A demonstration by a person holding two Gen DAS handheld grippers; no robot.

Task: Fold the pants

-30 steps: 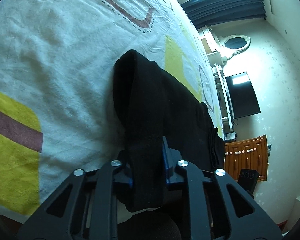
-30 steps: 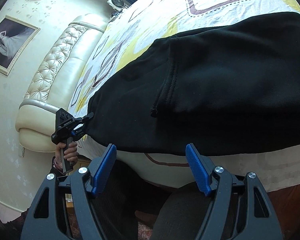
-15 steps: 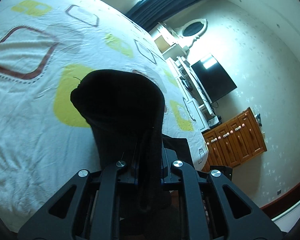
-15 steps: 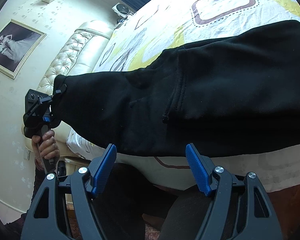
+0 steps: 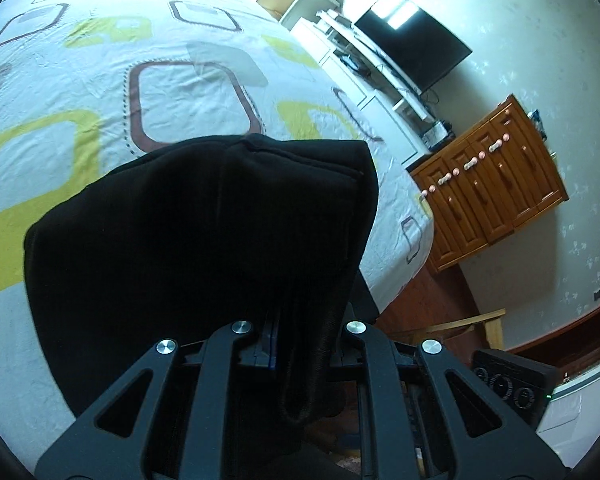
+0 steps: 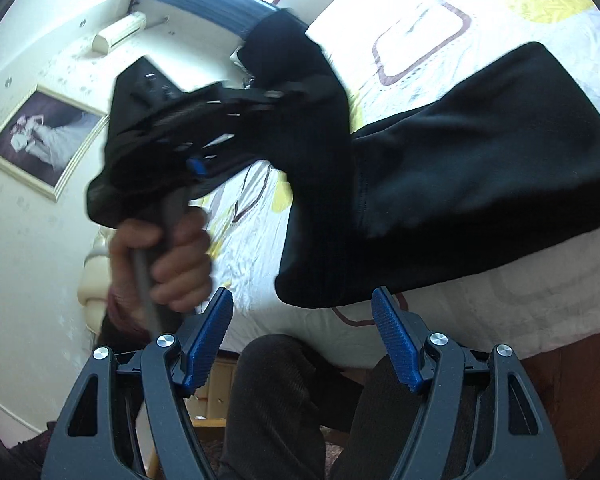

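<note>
Our left claw (image 5: 300, 344) clamps the soft, limp black pants (image 5: 204, 240); our right claw (image 6: 302, 332) gapes empty, so we grip hems.

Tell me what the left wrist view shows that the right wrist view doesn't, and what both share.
Only the left wrist view: a wooden cabinet and a dark TV screen against the wall. Only the right wrist view: a framed picture, the hand gripping the left gripper, and the open, empty right gripper. Both: the black pants clamped by the left gripper, over the patterned bedspread.
</note>
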